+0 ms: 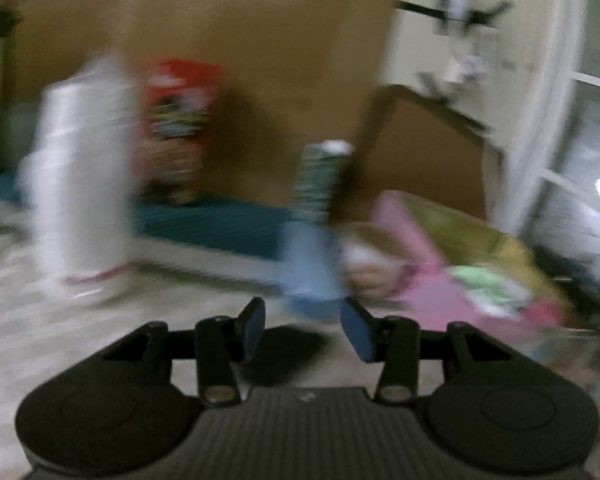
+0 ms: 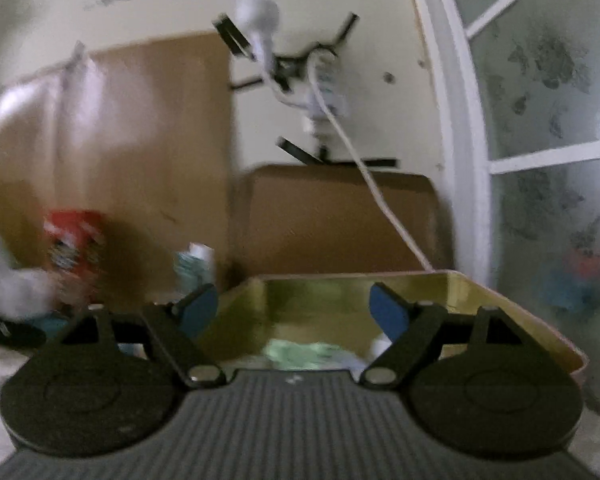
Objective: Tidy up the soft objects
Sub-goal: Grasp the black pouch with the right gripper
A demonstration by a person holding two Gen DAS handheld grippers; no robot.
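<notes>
Both views are motion-blurred. My left gripper (image 1: 303, 330) is open and empty above the pale floor. Just ahead of it lies a light blue soft thing (image 1: 306, 268), with a pink soft toy (image 1: 400, 256) to its right, leaning against a yellow-green box (image 1: 496, 248). A green and white soft item (image 1: 484, 284) lies by the pink one. My right gripper (image 2: 296, 312) is open and empty, held over the near edge of the yellow-green box (image 2: 500, 296). A pale green soft item (image 2: 304, 350) lies inside the box.
A tall white bag-like thing (image 1: 80, 176) stands at left, with a red printed packet (image 1: 176, 128) (image 2: 74, 248) and a striped can (image 1: 320, 176) (image 2: 194, 264) behind. Cardboard sheets (image 2: 332, 216) lean on the wall. A teal mat (image 1: 220, 224) lies on the floor. A glass door (image 2: 548, 120) is at right.
</notes>
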